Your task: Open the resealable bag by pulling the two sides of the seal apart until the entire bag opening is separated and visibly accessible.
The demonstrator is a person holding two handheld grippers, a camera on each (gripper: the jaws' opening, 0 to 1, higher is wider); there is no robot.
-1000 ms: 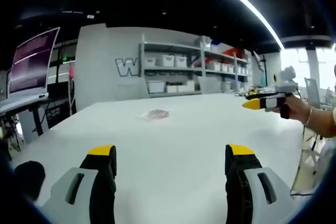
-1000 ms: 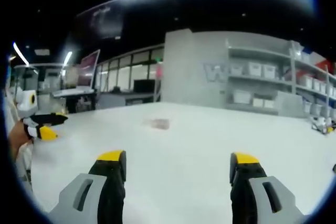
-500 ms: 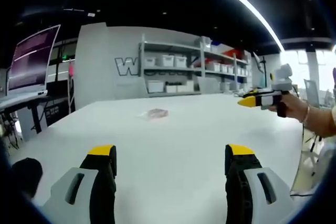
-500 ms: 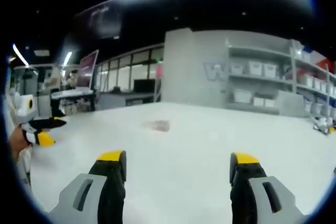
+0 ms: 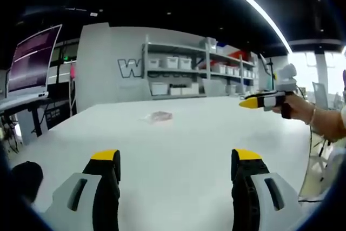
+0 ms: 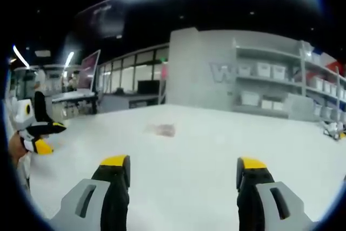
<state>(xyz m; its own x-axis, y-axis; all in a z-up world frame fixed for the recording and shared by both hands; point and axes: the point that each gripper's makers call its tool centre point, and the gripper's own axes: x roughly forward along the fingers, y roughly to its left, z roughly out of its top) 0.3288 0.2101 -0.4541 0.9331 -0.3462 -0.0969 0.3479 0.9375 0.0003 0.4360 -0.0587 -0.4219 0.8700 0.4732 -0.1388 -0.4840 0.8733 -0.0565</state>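
Left gripper view is showing the left tongs [image 5: 177,160] spread wide over the counter [image 5: 178,133], the bag [image 5: 157,116] lying flat far ahead, seemingly sealed; right tongs [image 6: 184,167] are likewise gaping, both empty and approaching

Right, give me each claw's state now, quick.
Left claw: open, holding nothing.
Right claw: open, holding nothing.
The bag lies untouched on the table.
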